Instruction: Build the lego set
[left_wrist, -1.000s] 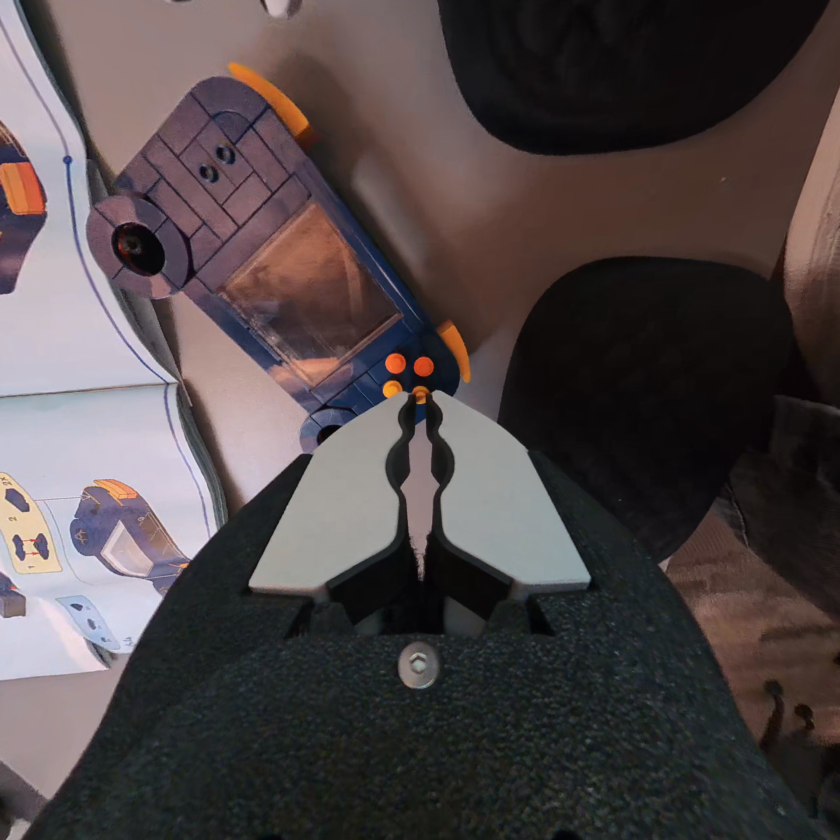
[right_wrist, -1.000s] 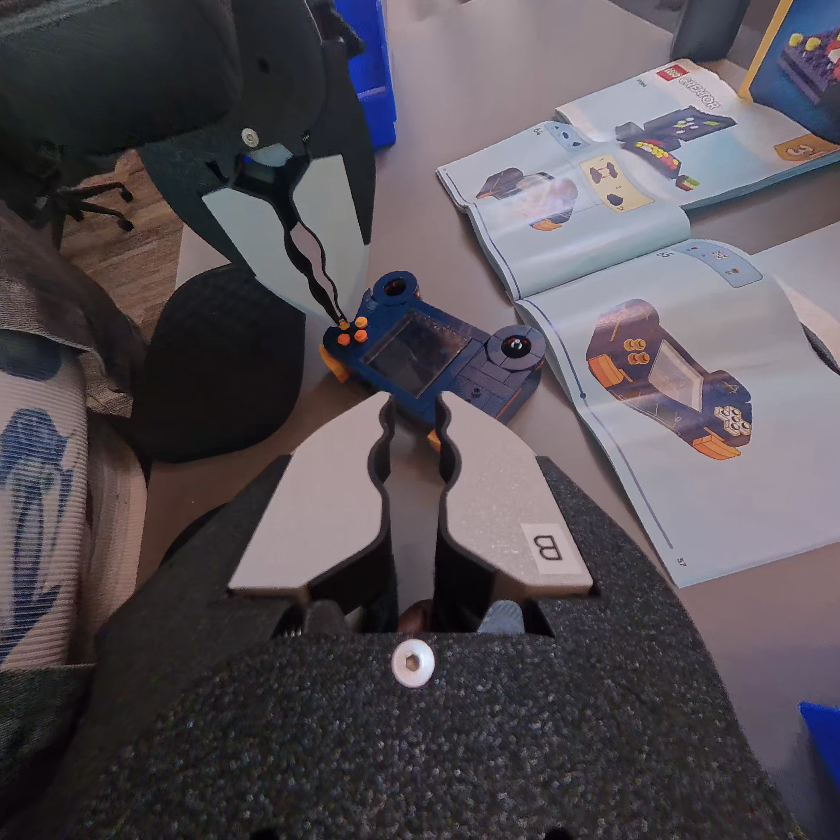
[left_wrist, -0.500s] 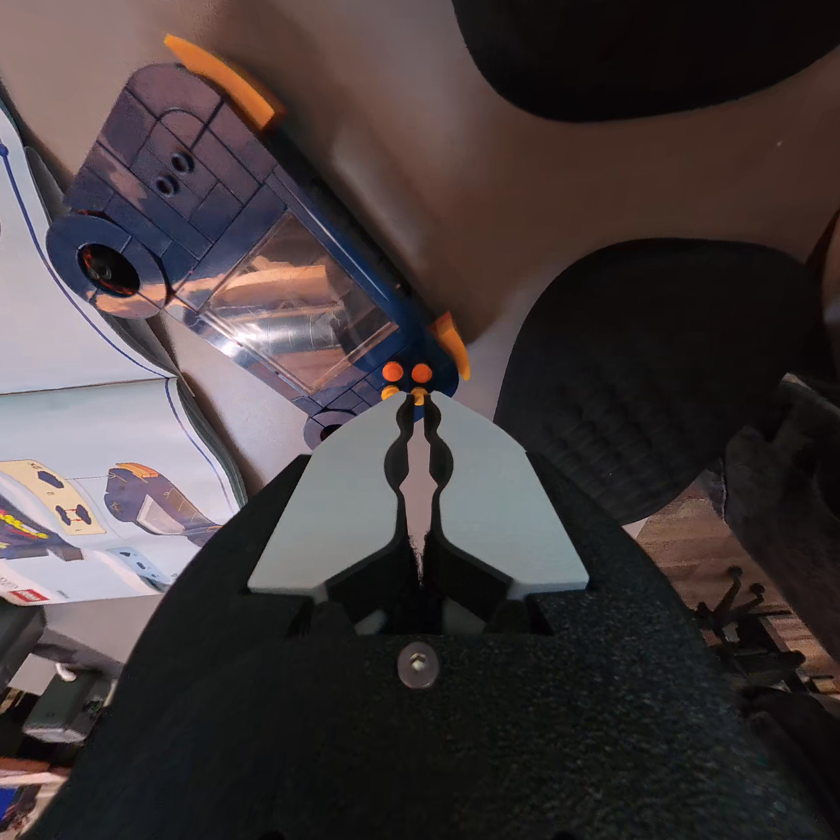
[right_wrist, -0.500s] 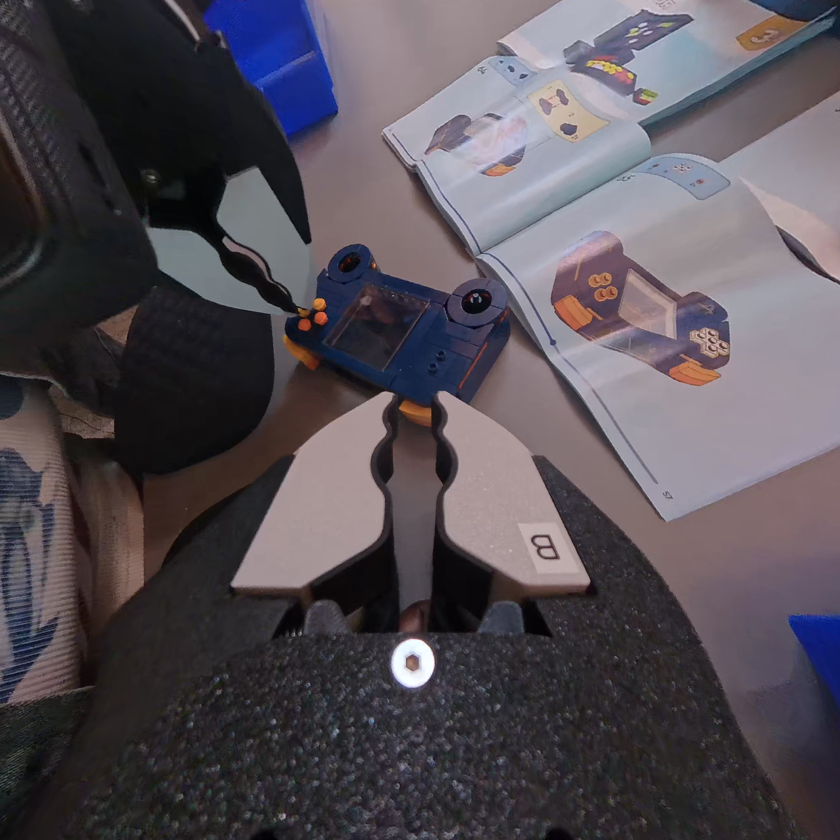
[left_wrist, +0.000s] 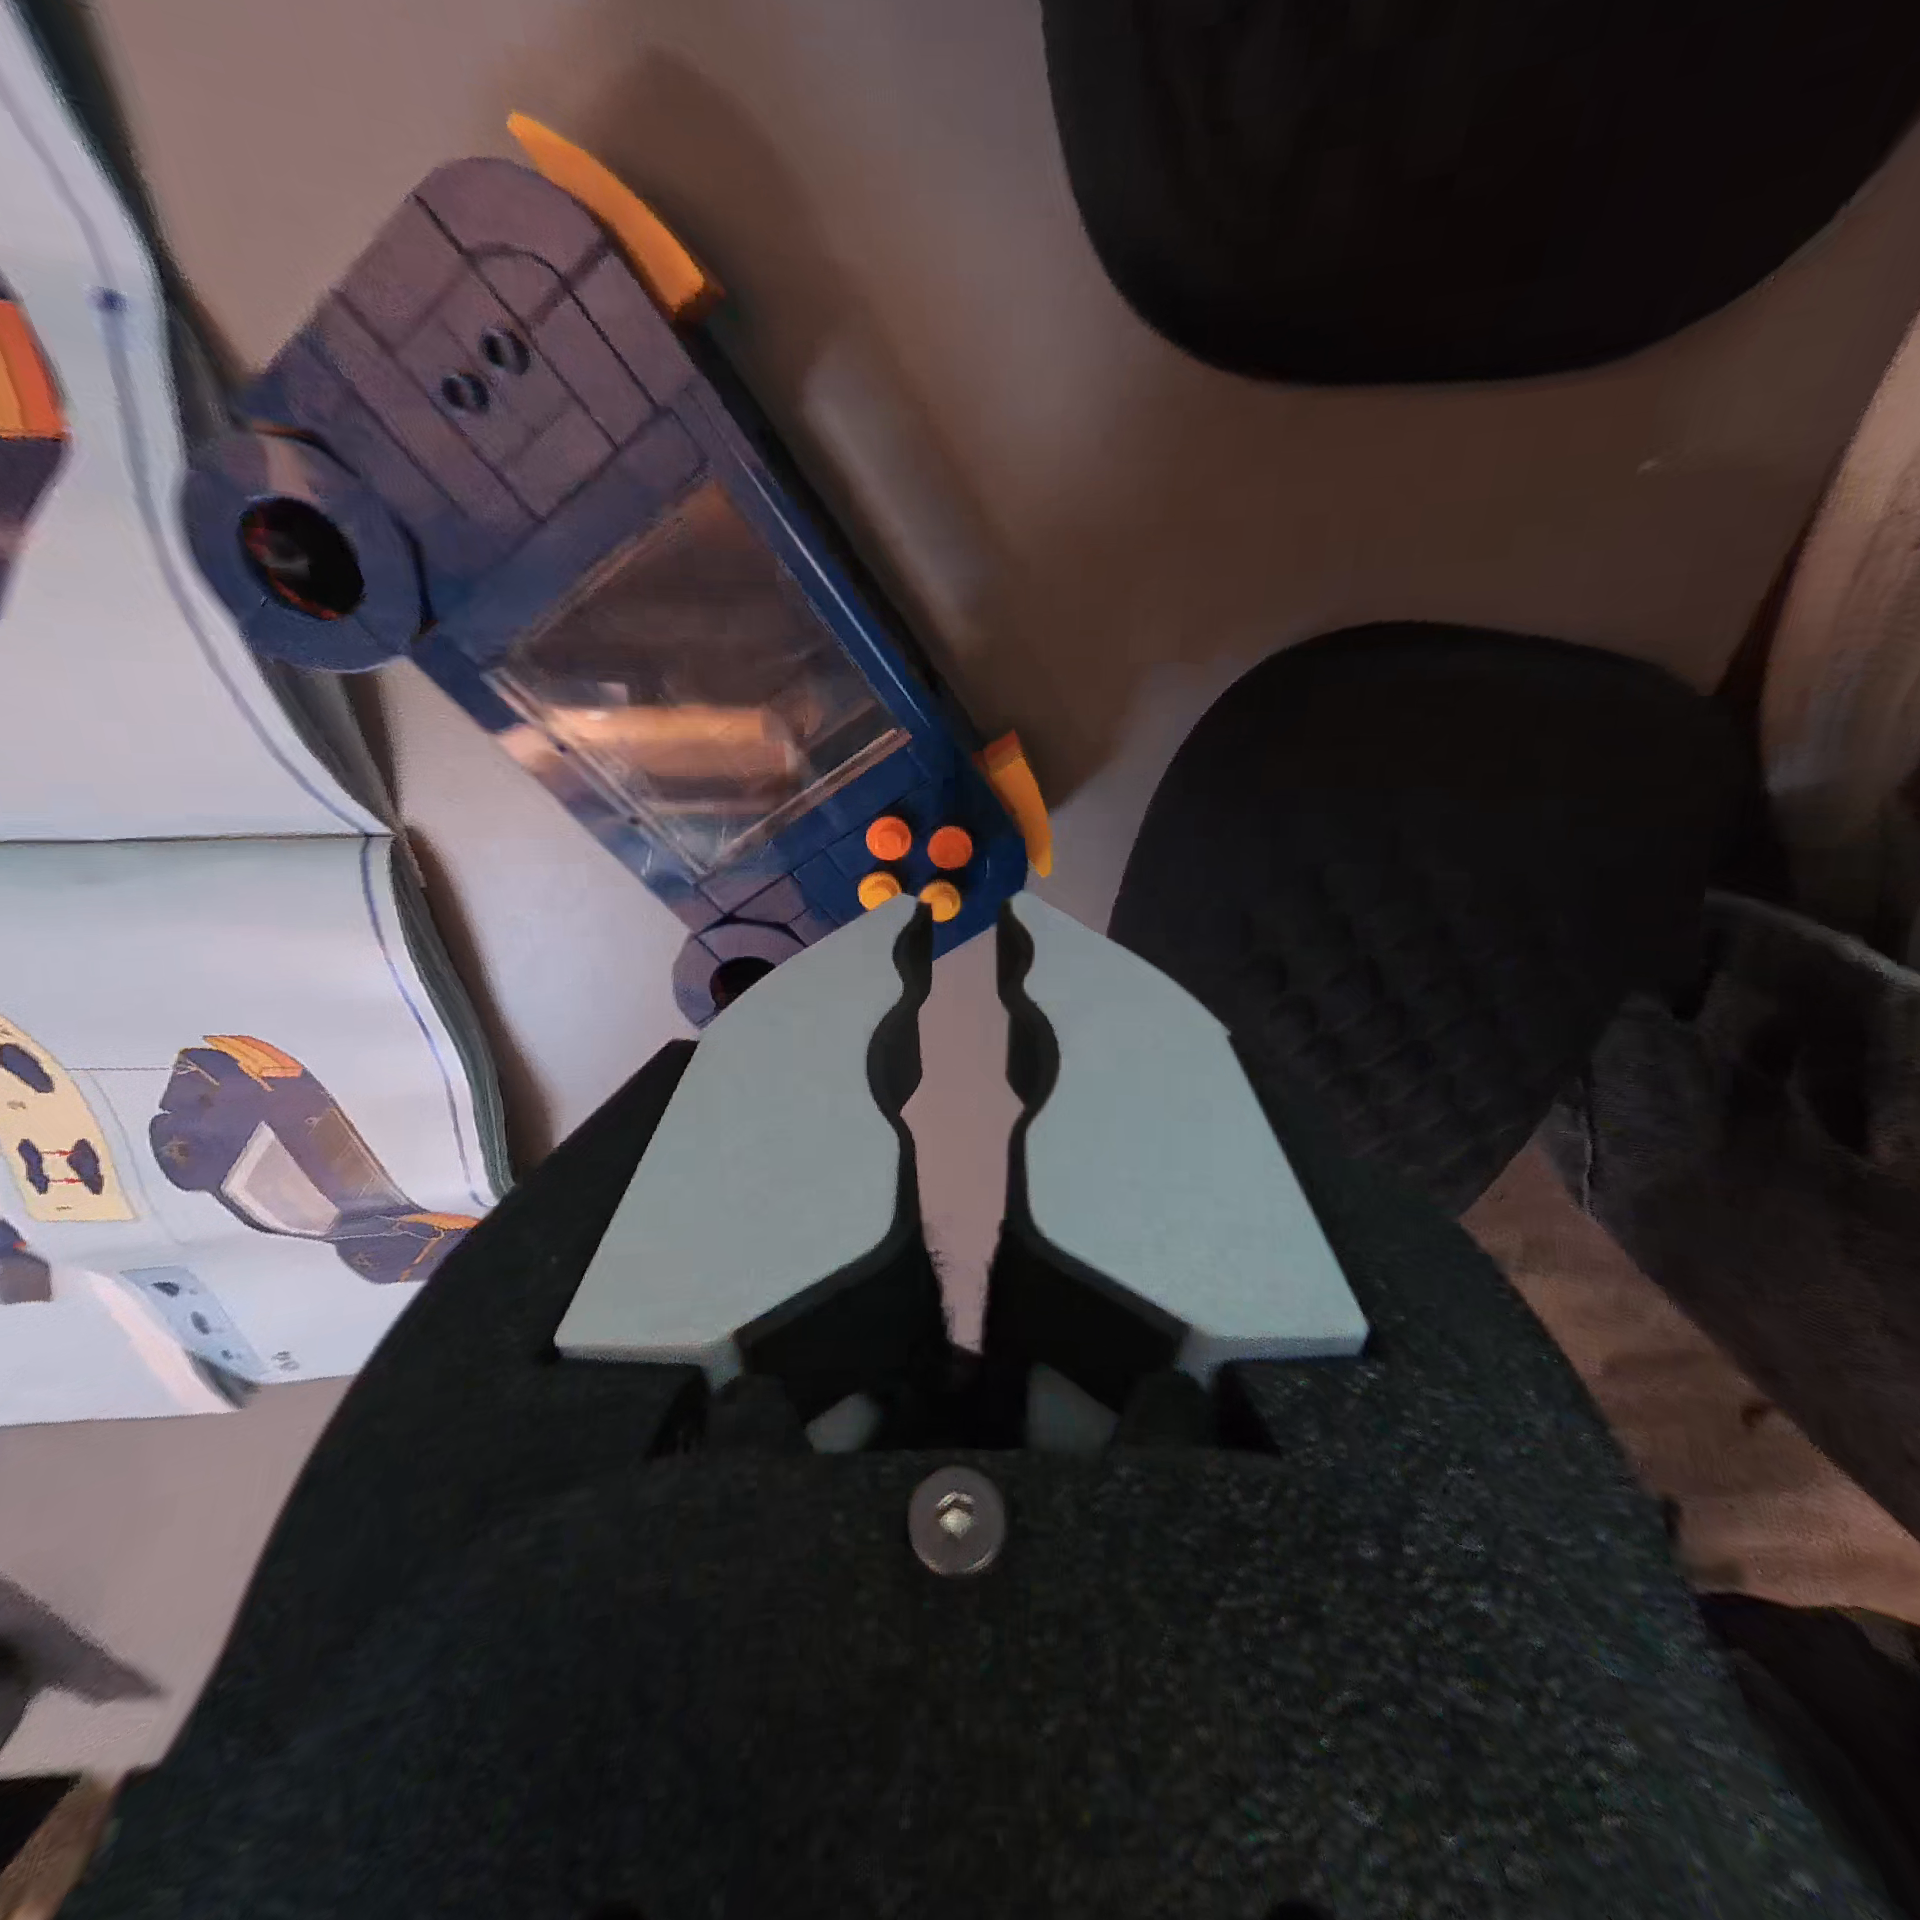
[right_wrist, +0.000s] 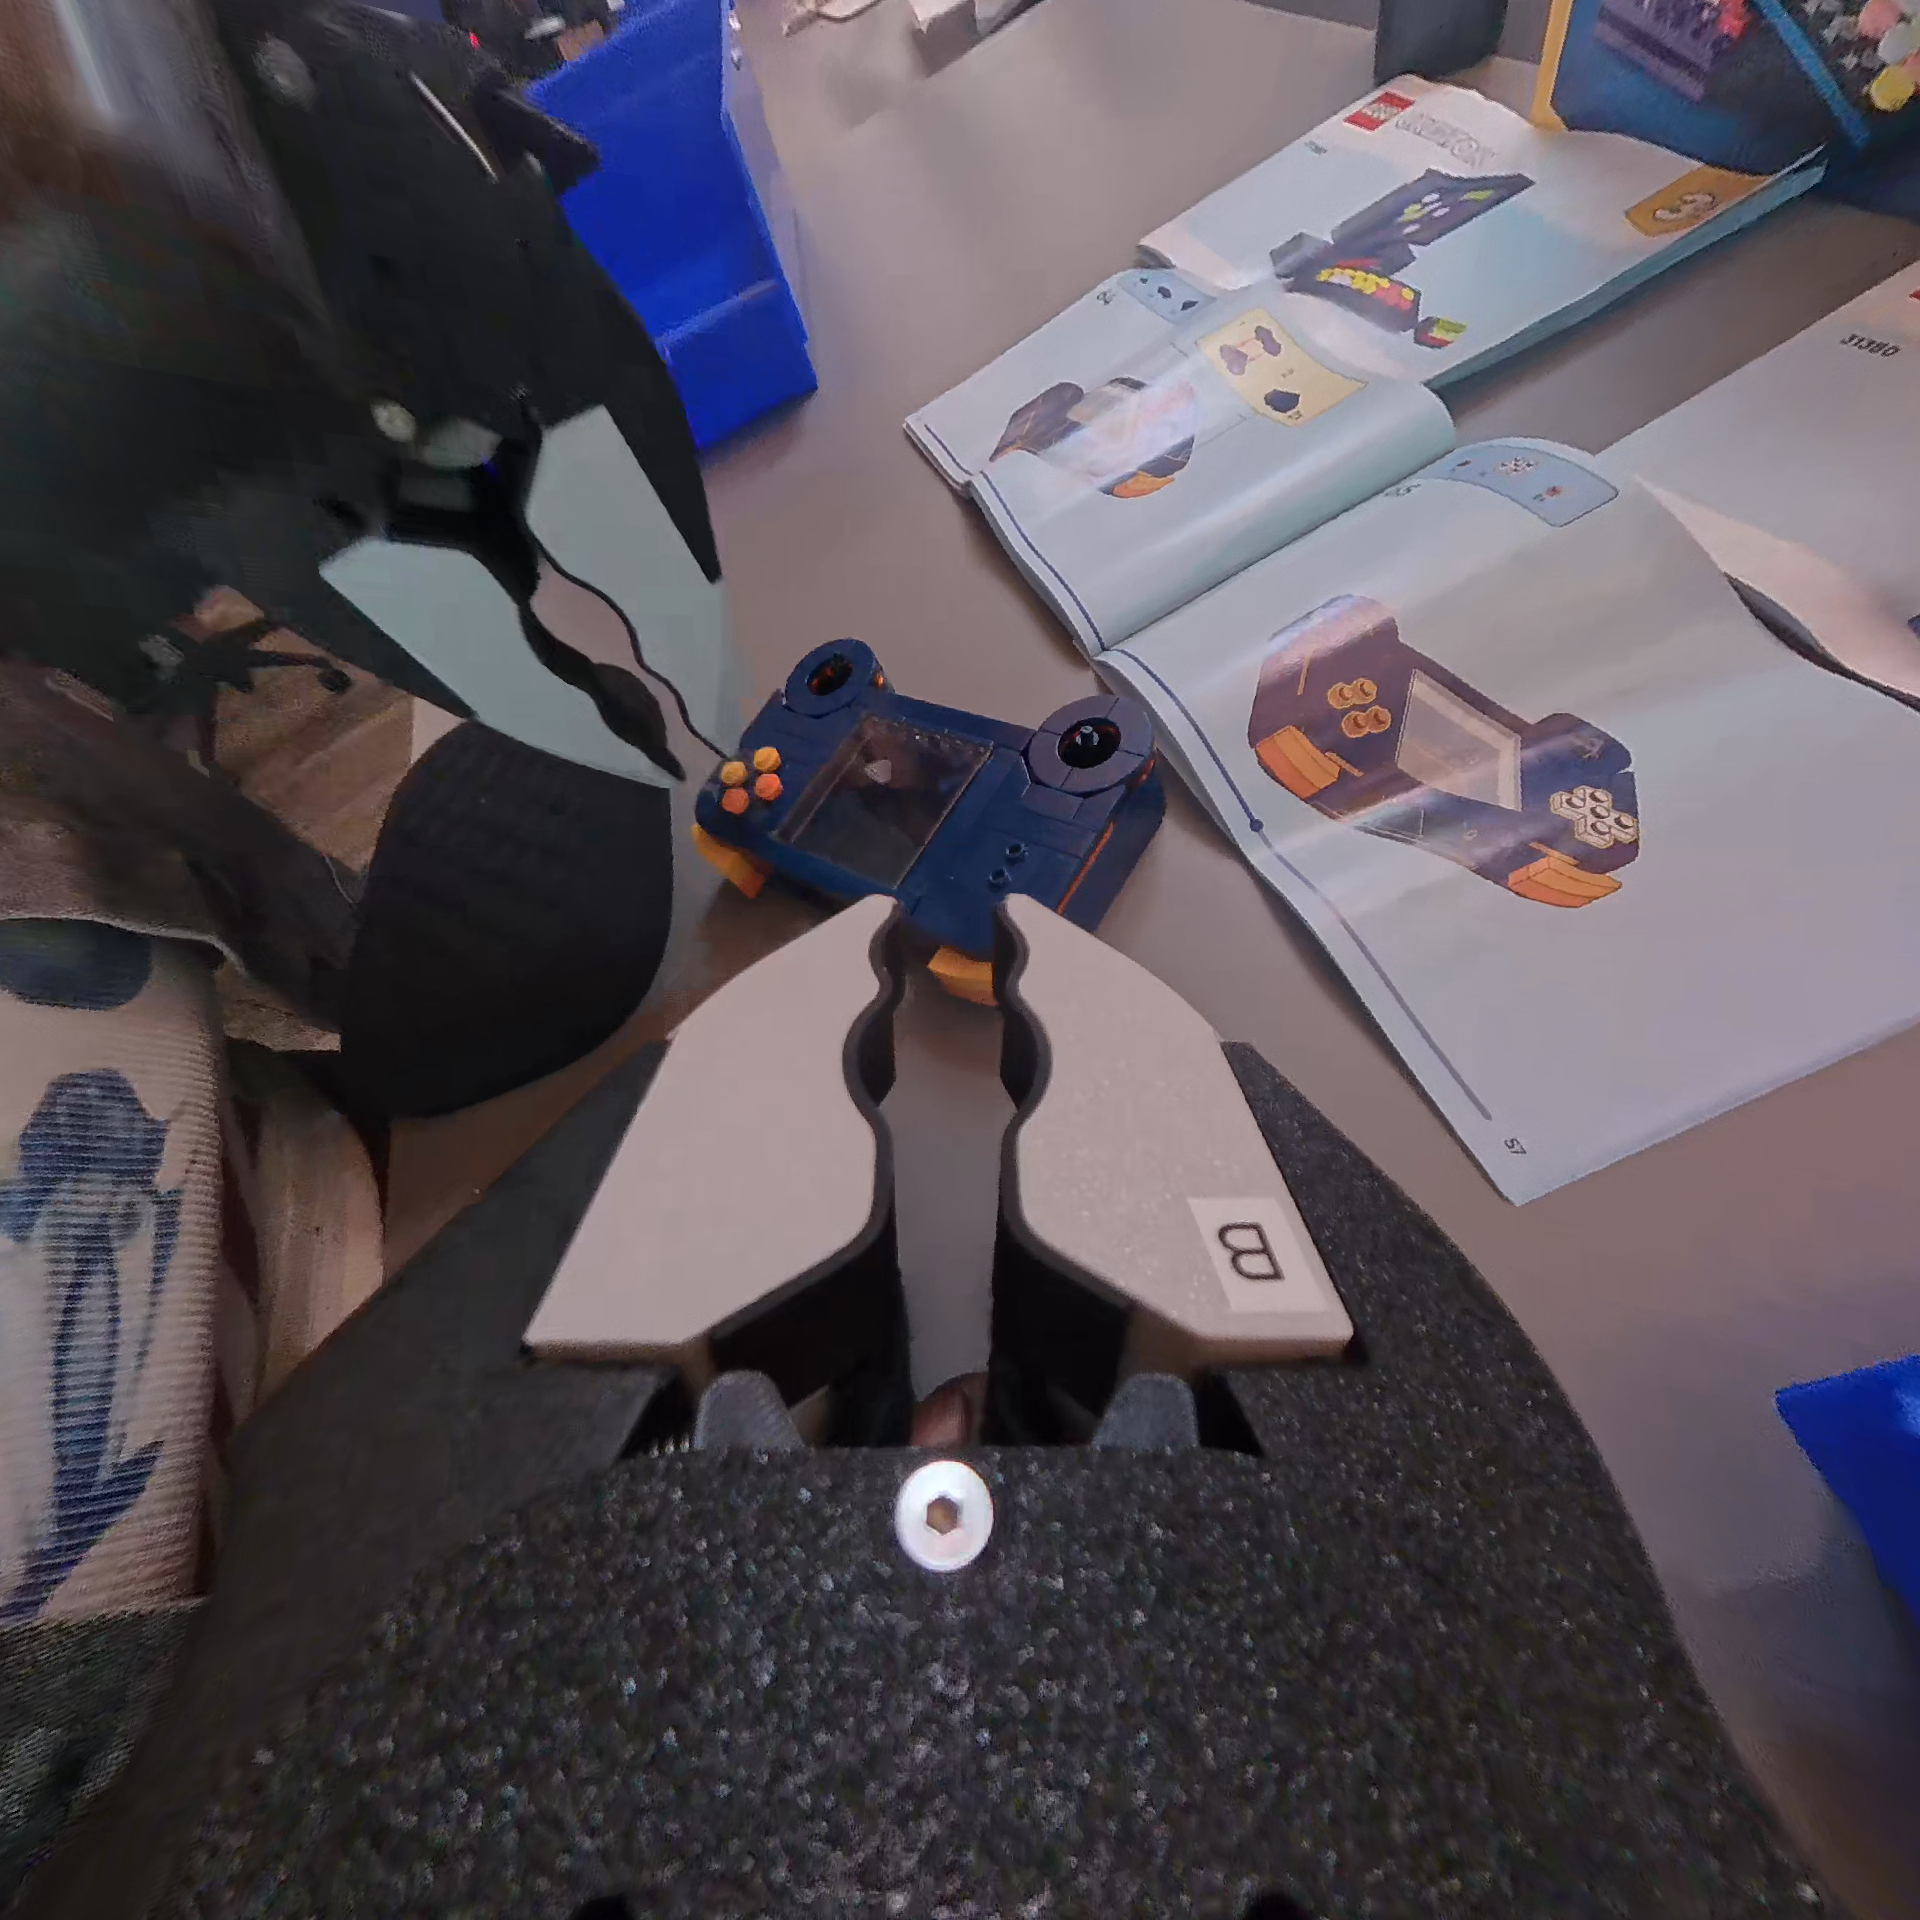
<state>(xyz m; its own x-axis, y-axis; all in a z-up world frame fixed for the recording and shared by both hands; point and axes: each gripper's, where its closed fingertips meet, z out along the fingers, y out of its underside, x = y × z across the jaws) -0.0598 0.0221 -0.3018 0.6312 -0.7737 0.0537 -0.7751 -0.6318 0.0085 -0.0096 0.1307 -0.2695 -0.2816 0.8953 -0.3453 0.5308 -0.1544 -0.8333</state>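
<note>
Model (right_wrist: 935, 800) flat near bench (right_wrist: 1039, 104) front edge beside booklet (right_wrist: 1558, 831); left gripper (left_wrist: 956, 914) parted, empty, at orange buttons (left_wrist: 914, 868), probably seating them; right gripper (right_wrist: 945, 925) parted, empty, likely bracing.

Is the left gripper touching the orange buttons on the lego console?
Cannot tell. In both views the left gripper tips meet the orange buttons on the console; neither shows contact or gap plainly.

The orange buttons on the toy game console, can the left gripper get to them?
Probably yes. The left gripper is open right beside the orange buttons, with nothing between its jaws and them.
</note>
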